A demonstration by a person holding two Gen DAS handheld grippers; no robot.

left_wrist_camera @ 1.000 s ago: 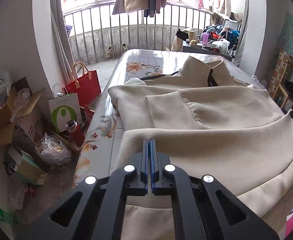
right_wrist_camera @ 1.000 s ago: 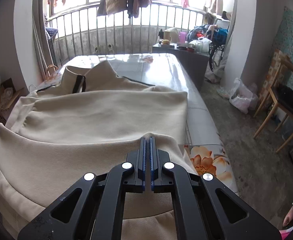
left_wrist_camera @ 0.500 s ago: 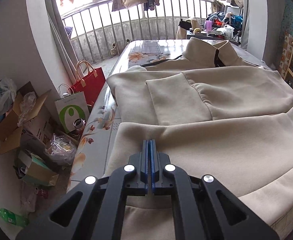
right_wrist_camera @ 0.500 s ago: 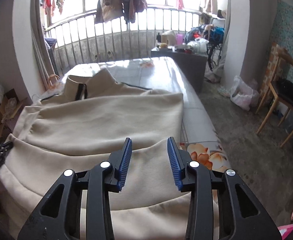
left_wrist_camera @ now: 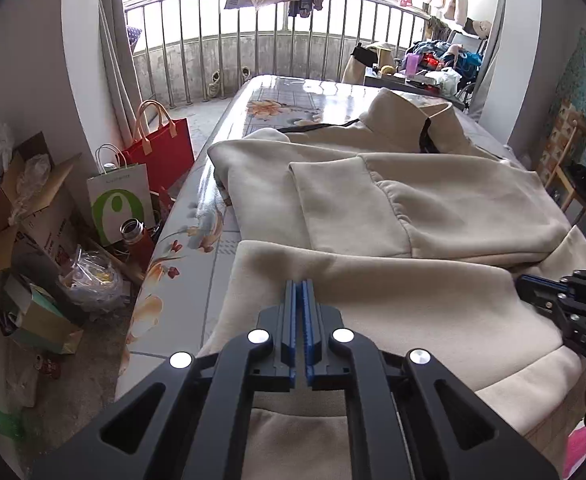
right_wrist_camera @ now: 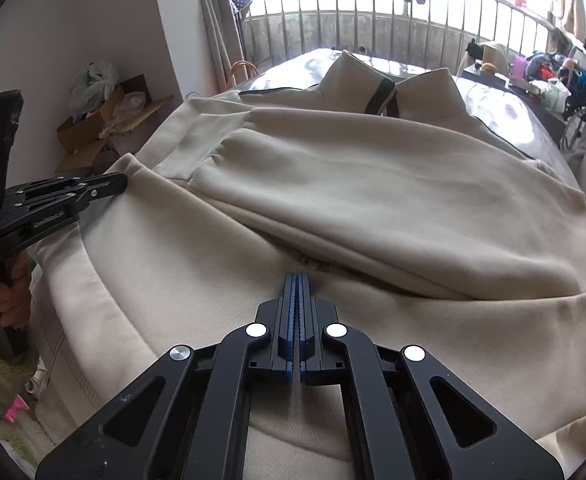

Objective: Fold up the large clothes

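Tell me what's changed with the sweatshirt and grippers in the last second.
The right gripper let go of the folded hem of the sweatshirt, slid left toward its middle and has just closed again; whether it pinches cloth is unclear. The left gripper stayed clamped on the hem's left corner.

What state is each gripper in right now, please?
Left gripper: shut on the folded hem of the beige sweatshirt.
Right gripper: jaws just closed, pinching the sweatshirt's folded edge.

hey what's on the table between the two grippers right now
Only the cream sweatshirt: its folded-up hem spans the stretch from the left gripper to the right gripper, nothing else on it. The right wrist view shows this best.
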